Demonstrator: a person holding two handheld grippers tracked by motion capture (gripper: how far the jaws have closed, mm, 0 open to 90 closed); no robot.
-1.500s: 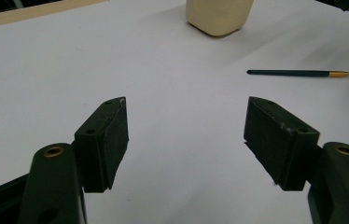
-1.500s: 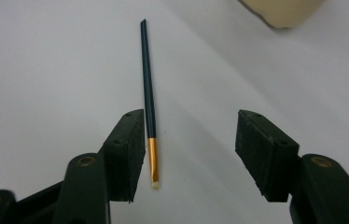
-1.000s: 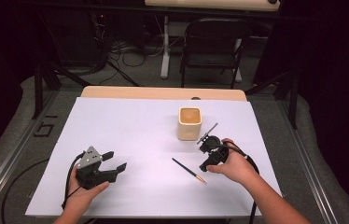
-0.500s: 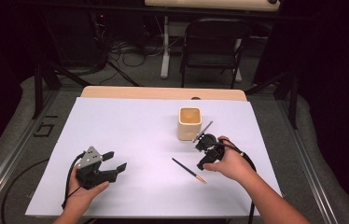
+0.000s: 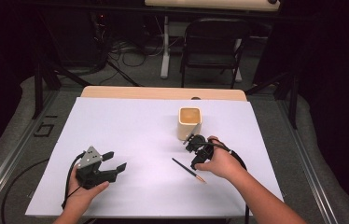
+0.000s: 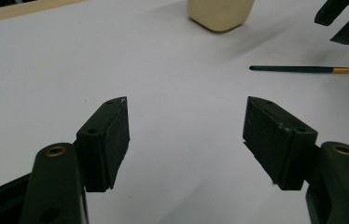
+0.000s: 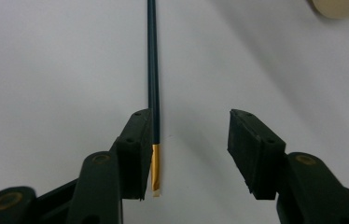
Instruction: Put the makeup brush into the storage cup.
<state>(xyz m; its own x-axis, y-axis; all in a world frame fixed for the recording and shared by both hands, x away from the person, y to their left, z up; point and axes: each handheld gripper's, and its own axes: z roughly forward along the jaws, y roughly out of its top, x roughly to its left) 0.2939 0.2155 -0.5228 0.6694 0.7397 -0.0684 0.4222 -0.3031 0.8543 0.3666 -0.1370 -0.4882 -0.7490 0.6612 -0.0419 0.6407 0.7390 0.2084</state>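
Observation:
A thin dark blue pencil (image 5: 187, 169) with a gold end lies on the white table cover (image 5: 135, 130), in front of a cream cup (image 5: 190, 122). My right gripper (image 5: 192, 151) hovers just above it, beside the cup. In the right gripper view the pencil (image 7: 153, 70) runs away from the jaws, and its gold end sits close along the left pad. The right pad stands well apart from it, so the right gripper (image 7: 191, 140) is open; its jaws have just been closing. My left gripper (image 5: 118, 160) rests open at the front left, nothing between its jaws (image 6: 186, 121).
The left gripper view takes in the cup (image 6: 219, 14), the pencil (image 6: 303, 69) and the other gripper's jaws (image 6: 345, 23) at the far right. A wooden table edge (image 5: 163, 92) runs along the back, with a folding chair (image 5: 210, 46) behind it.
The right hand has shifted left, from beside the cup to over the pencil's gold end, and its jaws stand narrower. The left hand has stayed put.

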